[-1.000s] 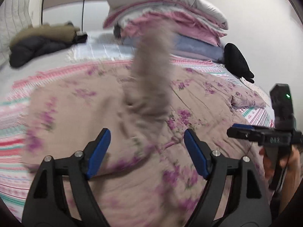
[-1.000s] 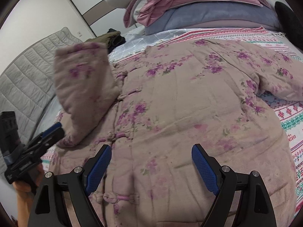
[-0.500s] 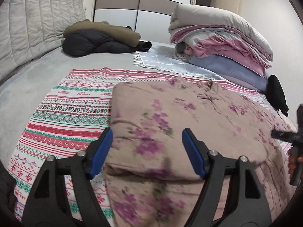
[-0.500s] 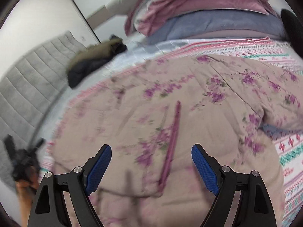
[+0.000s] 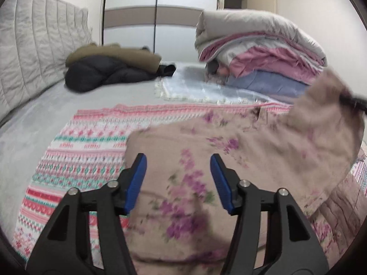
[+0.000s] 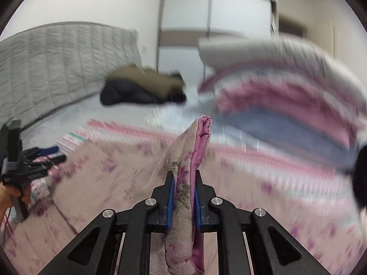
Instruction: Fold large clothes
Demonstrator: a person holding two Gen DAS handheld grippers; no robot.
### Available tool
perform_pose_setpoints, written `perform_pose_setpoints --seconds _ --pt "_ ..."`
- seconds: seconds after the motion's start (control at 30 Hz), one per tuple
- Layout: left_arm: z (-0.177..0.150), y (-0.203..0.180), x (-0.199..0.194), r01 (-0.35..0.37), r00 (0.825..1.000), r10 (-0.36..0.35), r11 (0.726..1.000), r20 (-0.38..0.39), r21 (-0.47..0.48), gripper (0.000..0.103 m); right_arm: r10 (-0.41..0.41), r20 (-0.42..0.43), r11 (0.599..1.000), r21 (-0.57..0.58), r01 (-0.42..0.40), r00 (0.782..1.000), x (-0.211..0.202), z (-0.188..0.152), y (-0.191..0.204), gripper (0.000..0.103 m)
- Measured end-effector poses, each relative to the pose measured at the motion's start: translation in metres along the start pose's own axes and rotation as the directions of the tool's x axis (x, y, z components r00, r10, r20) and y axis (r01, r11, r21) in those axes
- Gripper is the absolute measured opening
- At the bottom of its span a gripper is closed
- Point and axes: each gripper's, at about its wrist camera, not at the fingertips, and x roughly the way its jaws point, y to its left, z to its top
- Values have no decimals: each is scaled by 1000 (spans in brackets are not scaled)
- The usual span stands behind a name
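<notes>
A padded beige jacket with purple flowers (image 5: 206,151) lies spread on the bed over a striped patterned blanket (image 5: 80,149). My left gripper (image 5: 179,180) hovers low over the jacket's folded left part. Its jaws are closing with fabric below and between the blue pads (image 5: 137,181), which do not press on it. My right gripper (image 6: 183,197) is shut on a pinched edge of the jacket (image 6: 190,155), pink lining showing, and holds it raised. In the left wrist view that raised flap (image 5: 321,119) hangs from the blurred right gripper (image 5: 353,100). The left gripper (image 6: 34,158) shows at the right wrist view's left edge.
A stack of folded quilts (image 5: 259,55) sits at the back right of the bed. Dark and olive coats (image 5: 110,68) lie by the quilted headboard (image 5: 34,45). A wardrobe (image 5: 156,11) stands behind. A black item (image 6: 360,178) lies at the right edge.
The right gripper has shut on the jacket's edge and risen with it. The left gripper's jaws have narrowed. The sleeve that was in the air now lies folded onto the jacket.
</notes>
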Motion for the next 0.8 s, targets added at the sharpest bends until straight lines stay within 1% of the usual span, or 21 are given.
perform_pose_setpoints --seconds 0.07,0.13,0.17,0.23,0.27,0.3,0.33,0.37,0.4,0.47,0.5,0.53,0.57,0.6,0.63,0.67,0.7,0.73,0.77,0.8 --pt "-1 -6 7 2 1000 -2 1000 12 23 57 -25 76 999 -47 28 997 -7 10 3 14" --pt "-5 -11 18 -16 1000 16 999 -10 49 57 -65 86 997 -36 69 994 3 8 -9 15" --pt "-8 -12 26 -27 999 30 998 -35 61 57 -89 63 996 -19 91 994 16 5 -20 15" --pt "-14 -11 40 -59 994 65 996 -88 68 57 -138 -63 990 33 140 988 61 -16 -49 15" --pt "-20 -8 51 -73 987 81 995 -141 61 57 -144 -126 987 49 151 982 83 -28 -57 17" --pt "-25 -3 62 -73 977 82 996 -195 49 57 -141 -209 986 61 157 968 108 -45 -65 18" --pt "-28 -1 67 -68 973 75 997 -218 40 58 -125 -296 986 68 152 947 133 -65 -70 19" --pt "-29 2 70 -50 971 53 999 -235 19 58 -122 -353 986 63 154 928 150 -81 -70 27" --pt "-28 4 70 -41 971 42 999 -236 9 58 -123 -394 985 63 161 911 166 -99 -72 28" --pt "-29 3 68 -44 970 46 999 -239 17 58 -95 -361 979 134 153 928 166 -108 -80 31" --pt "-29 3 68 -47 969 51 999 -241 22 58 -80 -365 973 174 153 928 165 -106 -85 34" --pt "-28 2 68 -50 969 55 998 -241 25 58 -69 -371 970 190 149 926 165 -105 -88 39" --pt "-27 1 66 -57 970 61 998 -236 25 59 -71 -376 968 197 155 924 162 -104 -91 48" --pt "-25 0 64 -65 970 69 998 -231 24 62 -74 -384 964 209 164 920 158 -102 -94 53" --pt "-22 -1 56 -79 971 81 997 -226 17 72 -68 -391 957 235 171 918 153 -101 -100 64" --pt "-19 -2 50 -88 971 87 996 -222 3 84 -54 -391 951 261 167 919 144 -99 -105 70" --pt "-18 -1 46 -91 972 86 996 -219 -12 86 -29 -378 943 296 151 925 135 -99 -113 72" --pt "-16 -1 39 -85 974 75 996 -214 -36 86 -5 -357 934 332 132 934 123 -99 -121 75" --pt "-13 -1 32 -73 975 59 996 -216 -60 87 3 -340 923 362 128 940 110 -100 -129 79" --pt "-11 -2 26 -70 973 51 994 -224 -79 87 0 -333 914 382 136 943 101 -100 -136 80"
